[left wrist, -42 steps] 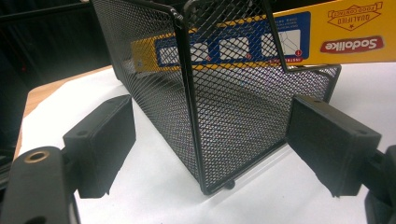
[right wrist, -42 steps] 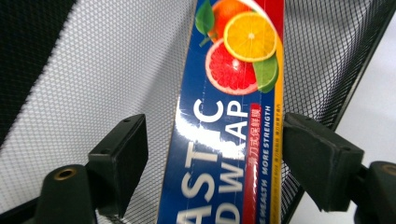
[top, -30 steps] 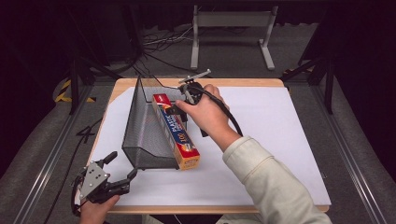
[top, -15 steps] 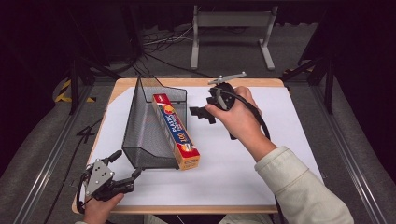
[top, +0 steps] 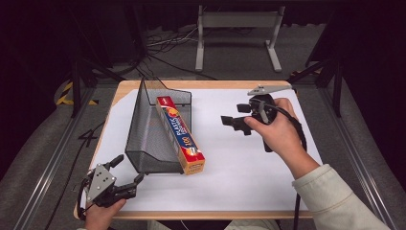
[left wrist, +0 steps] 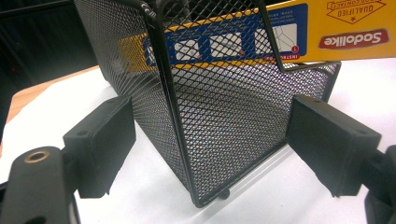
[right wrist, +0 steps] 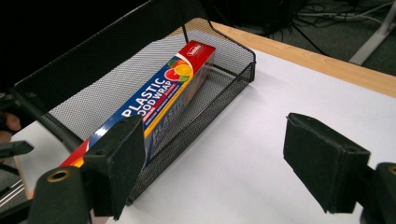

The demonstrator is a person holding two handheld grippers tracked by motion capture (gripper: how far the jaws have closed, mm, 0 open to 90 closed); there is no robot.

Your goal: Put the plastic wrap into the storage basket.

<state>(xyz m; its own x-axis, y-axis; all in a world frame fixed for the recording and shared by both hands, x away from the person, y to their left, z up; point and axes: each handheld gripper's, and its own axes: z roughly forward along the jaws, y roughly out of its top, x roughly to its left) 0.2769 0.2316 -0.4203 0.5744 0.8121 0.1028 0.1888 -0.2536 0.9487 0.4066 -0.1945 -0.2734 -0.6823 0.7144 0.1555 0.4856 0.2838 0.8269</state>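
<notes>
Cardboard wrap box [top: 180,135] lay in the mesh basket [top: 143,139]; my right gripper [top: 238,121] had drawn away from the basket, jaws apart and empty. My left gripper [top: 125,176] waited open near its corner.

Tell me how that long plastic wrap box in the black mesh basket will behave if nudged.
The long orange-and-blue cardboard plastic wrap box probably stays stiff and slides rather than rolls, given its flat sides. It overhangs the black wire-mesh basket at the open near end, so a push there may tip it out.
</notes>
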